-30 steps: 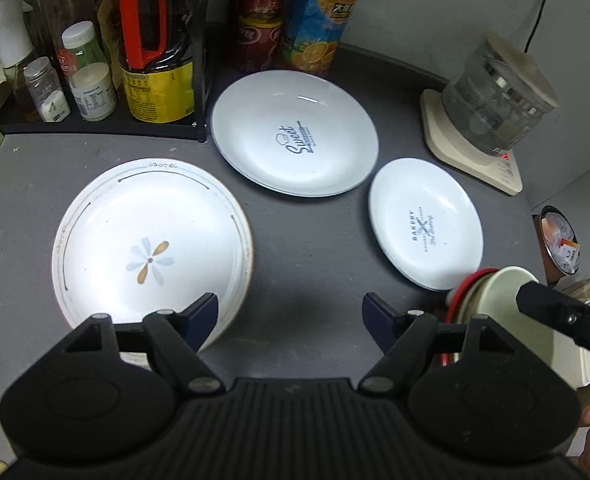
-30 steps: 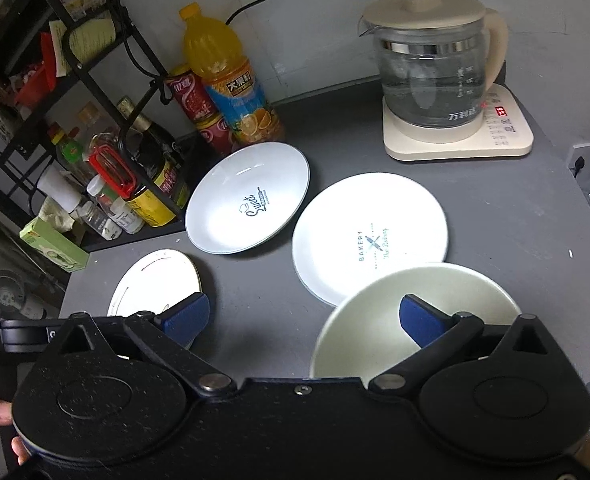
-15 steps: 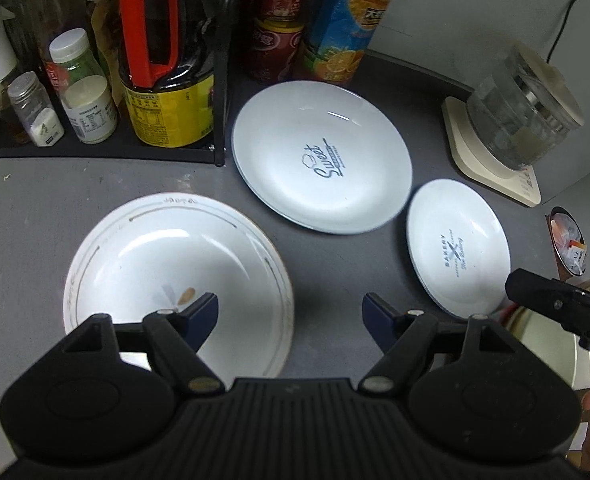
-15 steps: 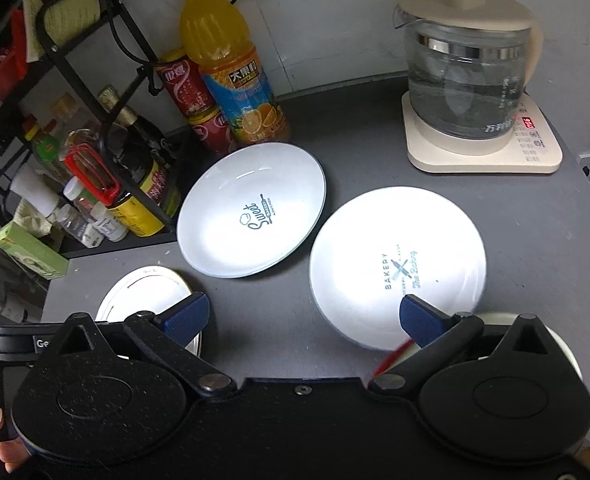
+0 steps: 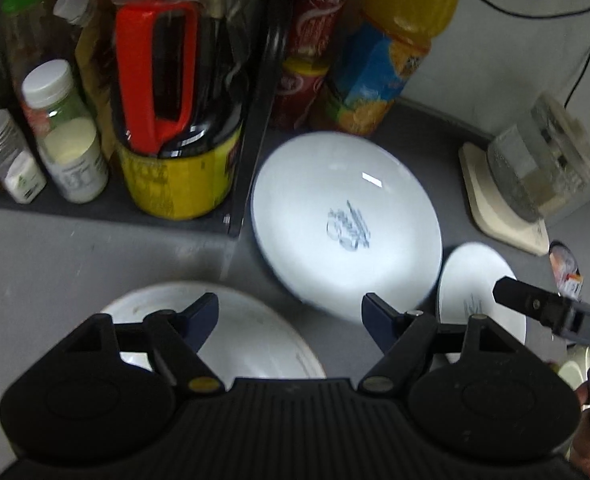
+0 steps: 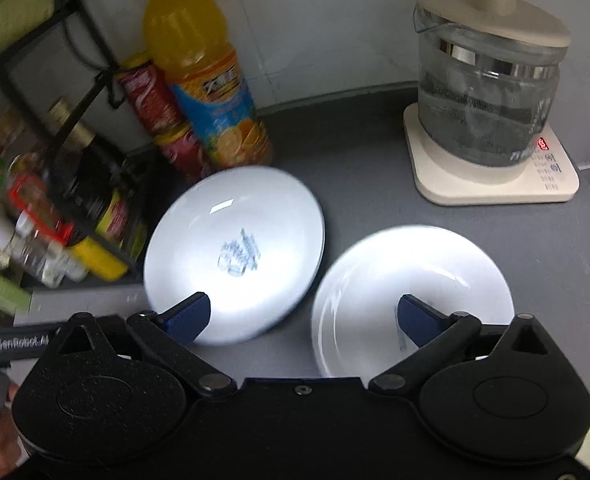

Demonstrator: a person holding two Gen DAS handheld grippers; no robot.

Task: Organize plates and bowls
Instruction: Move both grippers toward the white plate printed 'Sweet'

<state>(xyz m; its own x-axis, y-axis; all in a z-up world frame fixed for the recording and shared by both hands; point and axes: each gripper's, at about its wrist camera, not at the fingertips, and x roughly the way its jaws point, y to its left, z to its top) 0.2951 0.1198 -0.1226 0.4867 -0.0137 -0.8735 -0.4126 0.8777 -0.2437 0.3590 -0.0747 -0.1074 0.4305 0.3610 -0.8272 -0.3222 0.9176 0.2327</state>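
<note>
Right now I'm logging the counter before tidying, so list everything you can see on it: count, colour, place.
printed plates: two, white; one by the rack, one near the kettle.
rimmed plate: one, white, under the left gripper.
bowl: one, cream, right edge.
kettle: one, glass, cream base, back right.
juice bottle: one, orange, by the wall.
cans: two, red, stacked.
rack: one, black, holding bottles and jars.
left gripper: black, open.
right gripper: black, empty, jaws closing.
</note>
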